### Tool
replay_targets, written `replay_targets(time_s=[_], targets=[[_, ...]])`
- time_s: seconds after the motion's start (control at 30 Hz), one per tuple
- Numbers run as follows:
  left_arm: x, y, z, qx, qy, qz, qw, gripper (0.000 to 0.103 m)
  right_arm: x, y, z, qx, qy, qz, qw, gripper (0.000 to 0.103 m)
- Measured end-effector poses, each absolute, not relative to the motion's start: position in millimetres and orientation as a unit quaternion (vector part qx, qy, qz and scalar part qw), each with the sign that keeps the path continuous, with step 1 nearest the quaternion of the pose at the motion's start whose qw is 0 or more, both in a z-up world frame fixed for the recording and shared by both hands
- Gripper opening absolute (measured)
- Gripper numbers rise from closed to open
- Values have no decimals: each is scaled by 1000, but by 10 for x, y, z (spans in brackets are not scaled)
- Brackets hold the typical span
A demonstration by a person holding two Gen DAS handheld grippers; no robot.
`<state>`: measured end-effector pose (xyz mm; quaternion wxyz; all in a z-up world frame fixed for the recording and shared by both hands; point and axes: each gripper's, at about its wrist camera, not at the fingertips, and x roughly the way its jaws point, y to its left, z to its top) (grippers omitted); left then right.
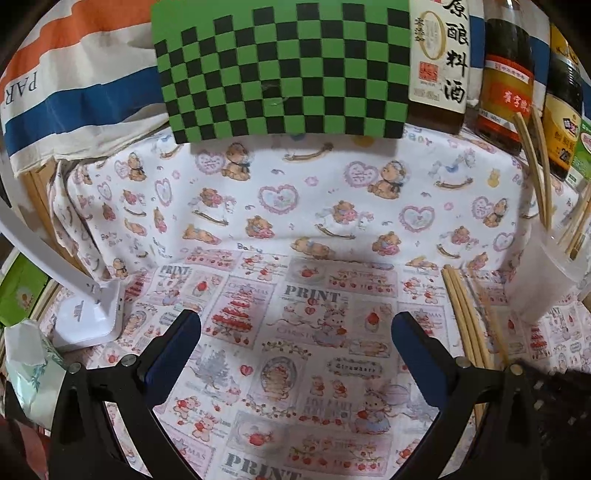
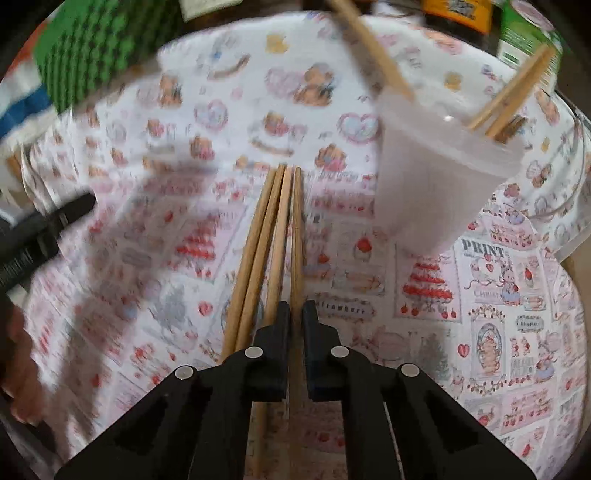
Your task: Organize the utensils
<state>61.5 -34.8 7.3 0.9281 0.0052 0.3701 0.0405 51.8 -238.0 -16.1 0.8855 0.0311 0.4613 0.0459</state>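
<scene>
Several wooden chopsticks (image 2: 273,236) lie side by side on the printed cloth, also seen at the right of the left wrist view (image 1: 467,317). My right gripper (image 2: 296,314) is shut on the rightmost chopstick (image 2: 297,221). A translucent plastic cup (image 2: 436,173) stands to the right of them and holds several chopsticks (image 2: 511,98); it shows in the left wrist view too (image 1: 543,273). My left gripper (image 1: 295,326) is open and empty above the cloth, left of the loose chopsticks.
A green and black checkered box (image 1: 284,70) stands at the back. Sauce bottles (image 1: 506,74) stand at the back right. A white lamp base (image 1: 88,317) and a tissue pack (image 1: 27,365) sit at the left. A green carton (image 2: 528,33) is behind the cup.
</scene>
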Motion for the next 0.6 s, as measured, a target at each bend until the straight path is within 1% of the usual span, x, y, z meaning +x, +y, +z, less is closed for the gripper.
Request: replay_targets(time_s=[0.2,0.3,0.37,0.47,0.5,0.53,0.57,0.6], targets=[[605,-464,23,-3,384,-4,923,102,423,-2627,115,111,404,66,906,8],[611,-528,-47,-17,400,-28,916,102,379,-2636,206,107,382,75,915,8],[607,-588,-85,-26,407,-48,912,102,381,-2632,214,101,390,64,913,8],[601,-710,-141,-29,420,-85,903,102,410,-2657,131,106,424,52,898,8],[608,-774,-153,-30,424,-102,899,100,441,-2669,92,109,433,53,893,8],[608,-833,-165,-29,425,-114,898,93,458,-2666,50,107,441,48,890,8],[621,-912,-173,-25,426,-132,895,90,476,-2670,15,102,448,40,887,8],[633,-975,-183,-24,429,-144,892,83,492,-2674,-12,93,457,29,884,8]])
